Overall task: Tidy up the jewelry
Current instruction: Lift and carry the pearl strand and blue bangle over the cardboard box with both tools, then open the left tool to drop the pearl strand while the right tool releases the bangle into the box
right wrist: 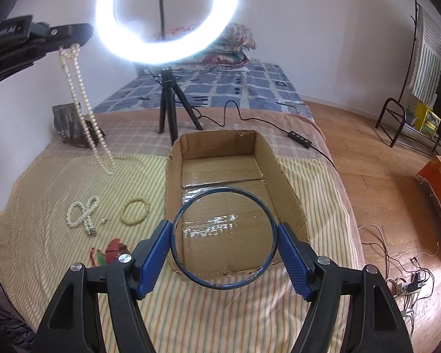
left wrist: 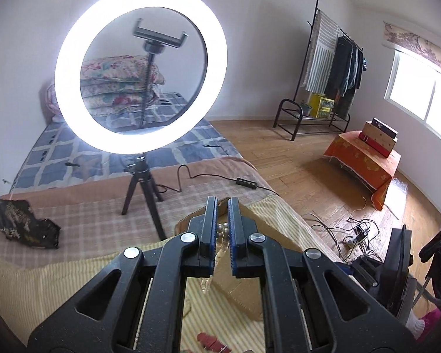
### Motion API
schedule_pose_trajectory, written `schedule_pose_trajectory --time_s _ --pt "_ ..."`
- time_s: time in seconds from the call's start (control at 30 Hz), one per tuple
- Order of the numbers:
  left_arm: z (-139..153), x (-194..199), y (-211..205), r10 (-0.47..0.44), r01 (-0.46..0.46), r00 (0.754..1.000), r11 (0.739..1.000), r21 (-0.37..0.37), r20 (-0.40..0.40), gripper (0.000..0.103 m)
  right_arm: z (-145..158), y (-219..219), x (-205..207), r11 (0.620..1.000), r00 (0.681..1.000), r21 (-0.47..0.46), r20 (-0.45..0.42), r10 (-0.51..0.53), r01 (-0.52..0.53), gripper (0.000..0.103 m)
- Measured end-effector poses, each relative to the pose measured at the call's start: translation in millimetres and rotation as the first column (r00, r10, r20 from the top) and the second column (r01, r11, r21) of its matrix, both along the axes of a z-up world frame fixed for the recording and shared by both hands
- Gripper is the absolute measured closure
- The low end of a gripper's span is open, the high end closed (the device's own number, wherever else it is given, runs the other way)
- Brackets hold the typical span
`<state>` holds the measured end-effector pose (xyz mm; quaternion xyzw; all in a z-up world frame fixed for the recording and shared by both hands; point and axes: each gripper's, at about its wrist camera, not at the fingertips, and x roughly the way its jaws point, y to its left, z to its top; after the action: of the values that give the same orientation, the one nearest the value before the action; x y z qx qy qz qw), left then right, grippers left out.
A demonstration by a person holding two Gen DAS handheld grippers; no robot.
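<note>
My left gripper is shut on a long pearl necklace. In the right wrist view that gripper is high at the upper left, and the pearl necklace hangs from it down to the striped cloth. My right gripper is shut on a thin blue bangle, pads pressing its two sides. The bangle hovers over the near end of an open cardboard box. Left of the box lie a white pearl strand, a yellowish bead bracelet, a small earring and red and green pieces.
A lit ring light on a black tripod stands just behind the box, its cable and switch trailing right. A black bag sits at the back left. The bed edge drops to a wooden floor with cables.
</note>
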<state>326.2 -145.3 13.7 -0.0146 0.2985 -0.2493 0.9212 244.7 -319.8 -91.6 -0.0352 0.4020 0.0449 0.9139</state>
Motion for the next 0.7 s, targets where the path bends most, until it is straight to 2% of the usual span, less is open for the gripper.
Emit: schedule_pose_trajectory --time_s 0.17,0.37,0.7 --pt "-10 23 -30 -0.031 0.031 0.999 0.999 0.007 -0.012 0.098 -8 -7 12 1.000 1.000 0.000 -0.016 -0.005 0.005 0.029" --pt "-37 46 -54 -0.036 0.038 0.998 0.999 0.039 -0.049 0.098 -22 -13 25 1.000 0.999 -0.004 -0.039 -0.014 0.014 0.029" --pt "-81 70 -67 -0.018 0.029 0.993 0.995 0.096 -0.115 0.098 -43 -22 40 0.999 0.997 -0.007 -0.069 -0.031 0.031 0.029"
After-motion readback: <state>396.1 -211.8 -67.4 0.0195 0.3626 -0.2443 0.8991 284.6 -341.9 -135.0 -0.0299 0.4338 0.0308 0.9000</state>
